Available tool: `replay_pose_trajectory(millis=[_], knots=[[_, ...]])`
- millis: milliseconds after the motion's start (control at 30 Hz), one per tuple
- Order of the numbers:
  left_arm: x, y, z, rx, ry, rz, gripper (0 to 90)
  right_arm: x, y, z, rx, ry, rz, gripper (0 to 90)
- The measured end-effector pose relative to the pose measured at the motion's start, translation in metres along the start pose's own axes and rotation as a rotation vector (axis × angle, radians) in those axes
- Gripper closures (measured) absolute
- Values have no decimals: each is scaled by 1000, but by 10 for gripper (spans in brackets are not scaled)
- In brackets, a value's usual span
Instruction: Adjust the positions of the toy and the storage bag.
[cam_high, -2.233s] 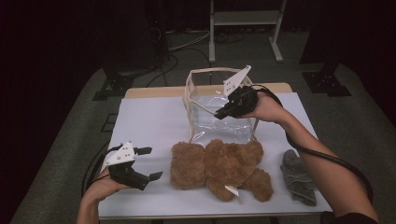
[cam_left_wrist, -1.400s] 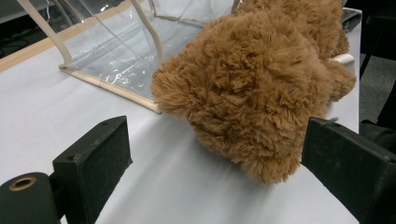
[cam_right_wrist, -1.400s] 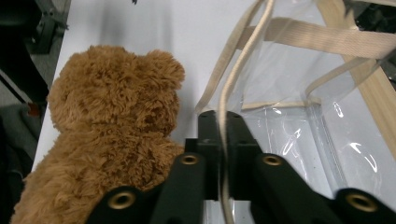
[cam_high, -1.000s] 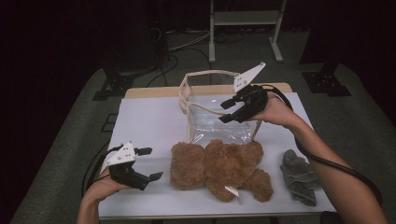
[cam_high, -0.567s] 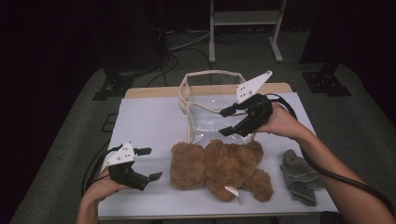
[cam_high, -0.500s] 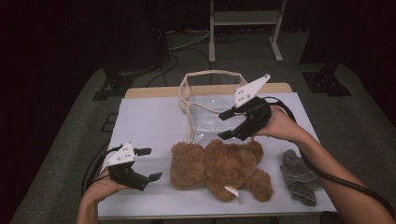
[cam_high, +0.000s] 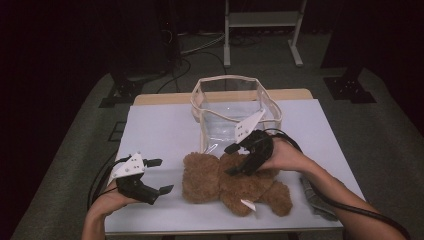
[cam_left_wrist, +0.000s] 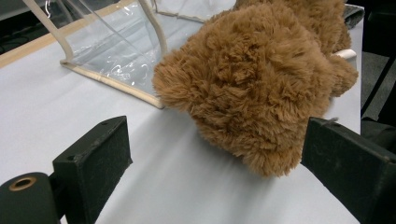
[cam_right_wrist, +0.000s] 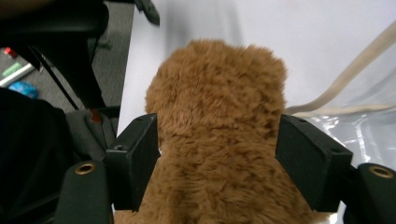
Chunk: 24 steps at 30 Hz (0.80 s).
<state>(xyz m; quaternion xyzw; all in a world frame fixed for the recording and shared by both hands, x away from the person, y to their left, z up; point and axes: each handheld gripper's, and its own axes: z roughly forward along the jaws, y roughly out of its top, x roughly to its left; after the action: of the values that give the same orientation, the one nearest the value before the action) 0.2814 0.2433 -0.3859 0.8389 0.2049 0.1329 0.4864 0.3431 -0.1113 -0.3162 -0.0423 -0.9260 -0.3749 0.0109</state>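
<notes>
- The left claw (cam_high: 159, 176) is resting low at the near left of the white table (cam_high: 160, 130). Its jaws are standing wide apart with nothing between them.
- In the left gripper view, the bear's fluffy head is lying just past this claw's open jaws, a little to their right, not touching them.
- The teddy bear (cam_high: 232, 184) is lying flat on the table at the near middle. Its long way is running left to right, with the head at the left, toward the left claw, and the legs at the right.
- The right claw (cam_high: 234, 160) is hanging right over the bear's body. It is the nearer one, so I think it is the one going for the grab.
- Its jaws have just been opening. In the right gripper view they are standing on both sides of the bear's body (cam_right_wrist: 217, 154), across its long way. The fur is brushing them, but they are not squeezing it yet.
- A grey cloth (cam_high: 315, 197) is lying at the near right, beside the bear's legs.
- The clear bag (cam_high: 235, 112) is standing open just behind the bear, farther back.
</notes>
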Motion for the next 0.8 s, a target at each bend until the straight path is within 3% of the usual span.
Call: replay_pose_trajectory(millis=[300,800], knots=[[1,-1,0,0,-1,-6,76,4,-9,26,97,-25,-16,269],[2,-3,0,5,4,-10,76,6,-29,30,113,-57,1,250]])
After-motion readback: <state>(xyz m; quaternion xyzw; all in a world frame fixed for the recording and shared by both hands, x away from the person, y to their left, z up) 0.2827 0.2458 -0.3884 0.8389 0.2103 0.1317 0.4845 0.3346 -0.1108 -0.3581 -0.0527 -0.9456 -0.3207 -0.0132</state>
